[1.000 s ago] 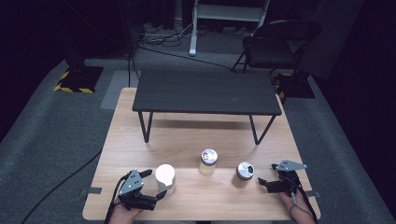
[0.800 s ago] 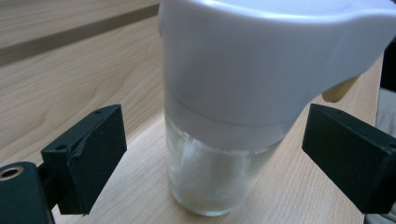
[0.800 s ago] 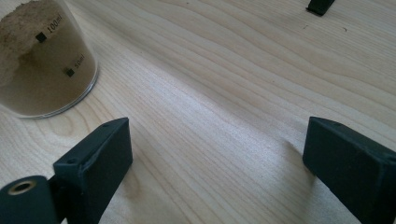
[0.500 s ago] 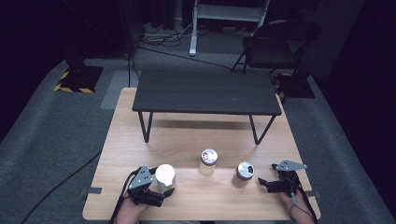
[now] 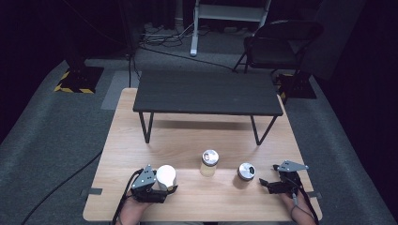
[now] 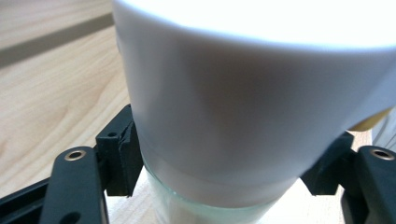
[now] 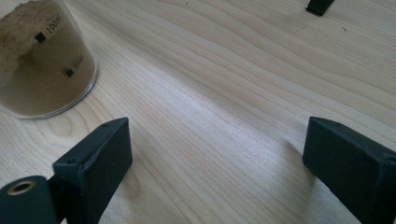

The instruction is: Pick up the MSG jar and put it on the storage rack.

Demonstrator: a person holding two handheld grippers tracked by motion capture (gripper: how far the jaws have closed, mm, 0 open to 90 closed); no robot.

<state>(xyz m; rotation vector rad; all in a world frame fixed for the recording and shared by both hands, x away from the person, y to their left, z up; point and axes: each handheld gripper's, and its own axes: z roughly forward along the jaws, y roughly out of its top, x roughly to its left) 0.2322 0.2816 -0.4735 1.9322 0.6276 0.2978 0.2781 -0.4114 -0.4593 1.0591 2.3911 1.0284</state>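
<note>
A glass jar with a white lid (image 5: 165,176) stands near the wooden table's front left. My left gripper (image 5: 165,186) has just been closing and is now shut on it. In the left gripper view both black pads (image 6: 122,154) press on the jar (image 6: 243,107) just under the lid's rim. My right gripper (image 5: 265,183) rests open at the front right, pointing left toward a silver-lidded jar (image 5: 246,171). In the right gripper view that jar (image 7: 42,70) holds brown powder and stands beyond the left jaw, with bare wood between the jaws of the gripper (image 7: 219,154).
A third jar (image 5: 210,162) with a silver lid stands mid-table between the other two. A low black table (image 5: 209,93) on thin legs stands on the far half of the wooden table (image 5: 187,138). A dark chair (image 5: 277,44) and cables lie on the floor beyond.
The left gripper has edged in around the white-lidded jar and its jaws have closed on it. The right gripper and the other jars have stayed put.
</note>
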